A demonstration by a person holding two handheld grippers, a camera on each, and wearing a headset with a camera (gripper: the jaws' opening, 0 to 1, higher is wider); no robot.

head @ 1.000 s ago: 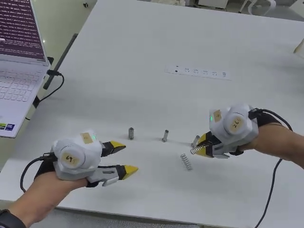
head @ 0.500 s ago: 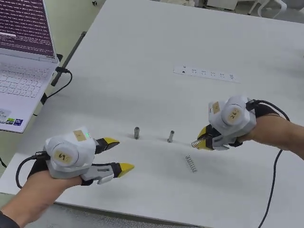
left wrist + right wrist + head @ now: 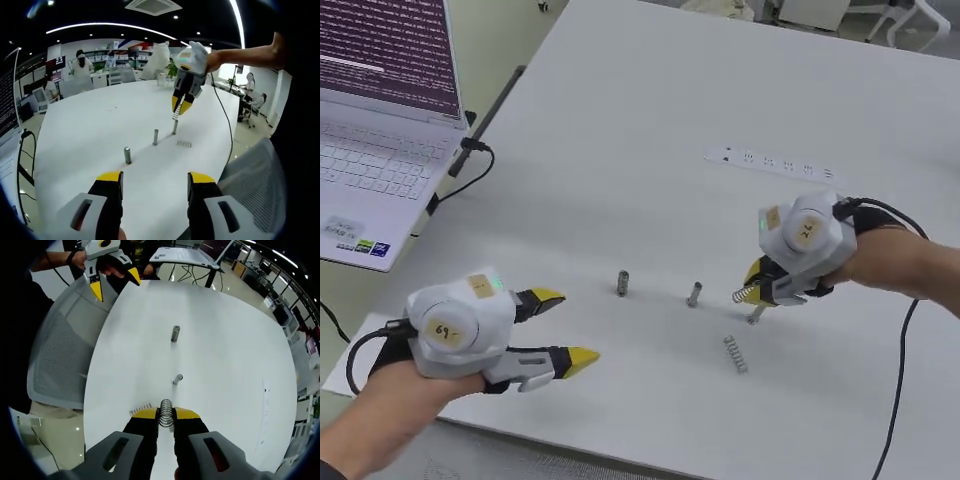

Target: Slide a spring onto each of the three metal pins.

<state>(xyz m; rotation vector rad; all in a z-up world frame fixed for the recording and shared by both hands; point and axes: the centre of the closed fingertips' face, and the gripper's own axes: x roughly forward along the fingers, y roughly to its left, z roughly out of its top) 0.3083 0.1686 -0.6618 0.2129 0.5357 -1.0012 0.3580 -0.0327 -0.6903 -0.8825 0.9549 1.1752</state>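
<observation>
Three metal pins stand in a row on the white table. The left pin looks wrapped in a spring. The middle pin is bare. My right gripper is shut on a spring and holds it just above the right pin. Another spring lies loose in front of that pin. My left gripper hovers open near the front left, holding nothing.
An open laptop sits at the far left with a cable trailing from it. A white power strip lies further back. The table's near edge runs just below the left gripper.
The camera has shifted. The right gripper has lifted the spring from table level up over the right pin. The left gripper has stayed about where it was, still open.
</observation>
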